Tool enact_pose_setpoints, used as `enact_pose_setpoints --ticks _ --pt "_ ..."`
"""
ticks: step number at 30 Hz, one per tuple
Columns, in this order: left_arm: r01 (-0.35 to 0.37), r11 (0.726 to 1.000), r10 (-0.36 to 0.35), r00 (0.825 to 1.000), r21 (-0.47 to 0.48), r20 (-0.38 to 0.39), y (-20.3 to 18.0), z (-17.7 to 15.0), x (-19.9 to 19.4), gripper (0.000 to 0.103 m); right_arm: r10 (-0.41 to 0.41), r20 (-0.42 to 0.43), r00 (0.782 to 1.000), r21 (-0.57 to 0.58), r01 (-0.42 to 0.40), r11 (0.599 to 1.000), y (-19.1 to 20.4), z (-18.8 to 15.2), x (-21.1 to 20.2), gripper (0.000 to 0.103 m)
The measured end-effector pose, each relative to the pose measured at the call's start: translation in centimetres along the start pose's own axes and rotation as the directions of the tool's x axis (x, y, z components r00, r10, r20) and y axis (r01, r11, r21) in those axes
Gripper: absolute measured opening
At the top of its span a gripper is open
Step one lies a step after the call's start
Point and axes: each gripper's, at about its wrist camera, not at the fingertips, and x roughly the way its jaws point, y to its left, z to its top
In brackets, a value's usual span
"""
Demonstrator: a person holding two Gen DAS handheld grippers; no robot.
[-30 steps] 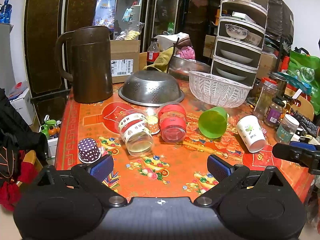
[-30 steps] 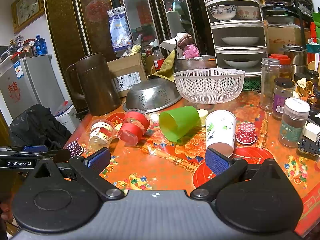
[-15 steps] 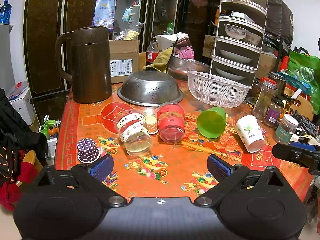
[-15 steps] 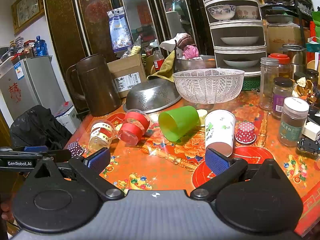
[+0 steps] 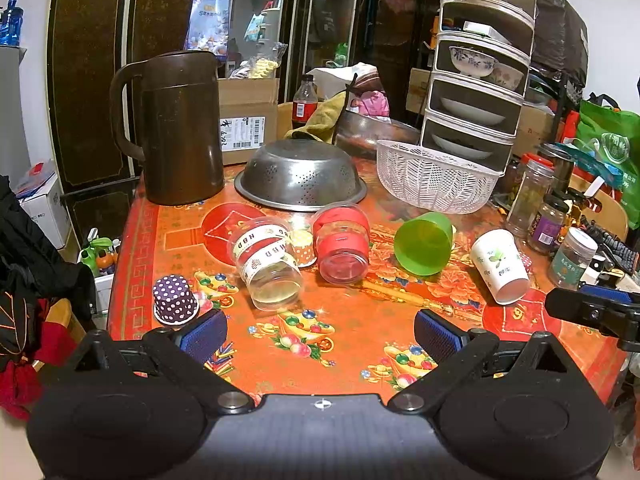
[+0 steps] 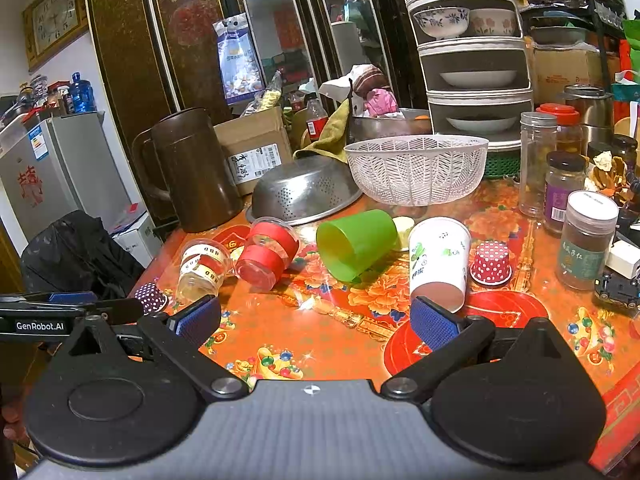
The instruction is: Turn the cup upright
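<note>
Several cups lie tipped on the orange patterned table [image 5: 344,344]. A clear cup with a white band [image 5: 266,266], a clear cup with a red band [image 5: 342,246], a green cup [image 5: 422,242] and a white paper cup [image 5: 500,266] all lie on their sides. The same cups show in the right wrist view: banded clear cup [image 6: 202,266], red-banded cup [image 6: 266,256], green cup [image 6: 356,242], white paper cup [image 6: 438,262]. My left gripper [image 5: 320,334] is open and empty, short of the cups. My right gripper [image 6: 316,320] is open and empty, its right finger just below the white cup.
A brown jug [image 5: 176,126], an upturned steel colander [image 5: 300,180] and a white basket [image 5: 434,182] stand behind the cups. A purple dotted paper cup [image 5: 174,300] and a red dotted one [image 6: 490,262] sit mouth down. Jars [image 6: 586,238] line the right side.
The left wrist view has crept slightly nearer the cups. The right gripper has barely moved. Nothing was taken hold of.
</note>
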Motion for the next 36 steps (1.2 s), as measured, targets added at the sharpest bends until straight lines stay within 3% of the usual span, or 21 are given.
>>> enact_pose_setpoints --ticks 17,23,27,31,34,36 --pt "-0.004 1.000 0.004 1.000 -0.001 -0.009 -0.3 0.0 0.4 0.101 0.003 -0.005 1.000 0.001 -0.003 1.000 -0.2 -0.1 0.0 0.102" --pt "0.006 1.000 -0.006 1.000 0.009 -0.010 -2.9 1.2 0.6 0.103 0.000 0.007 1.000 0.038 0.000 0.999 -2.1 -1.2 -1.2 0.102" --pt "0.081 0.996 -0.079 0.994 0.024 -0.077 -6.5 3.0 2.6 0.103 -0.019 0.027 0.999 0.098 0.016 0.995 -4.8 -3.2 -3.3 0.102" --pt "0.171 0.985 -0.165 0.962 0.011 -0.216 -11.2 4.9 7.3 0.103 -0.067 0.044 0.997 0.137 0.061 0.989 -7.5 -4.4 -5.3 0.102" --pt "0.166 0.985 -0.150 0.953 0.040 -0.262 -15.0 6.0 11.0 0.102 -0.079 0.048 0.996 0.191 0.069 0.979 -9.7 -5.1 -6.4 0.102" --pt "0.153 0.987 -0.129 0.947 0.058 -0.293 -16.9 6.4 13.3 0.096 -0.083 0.047 0.995 0.230 0.071 0.971 -11.2 -5.6 -7.0 0.102"
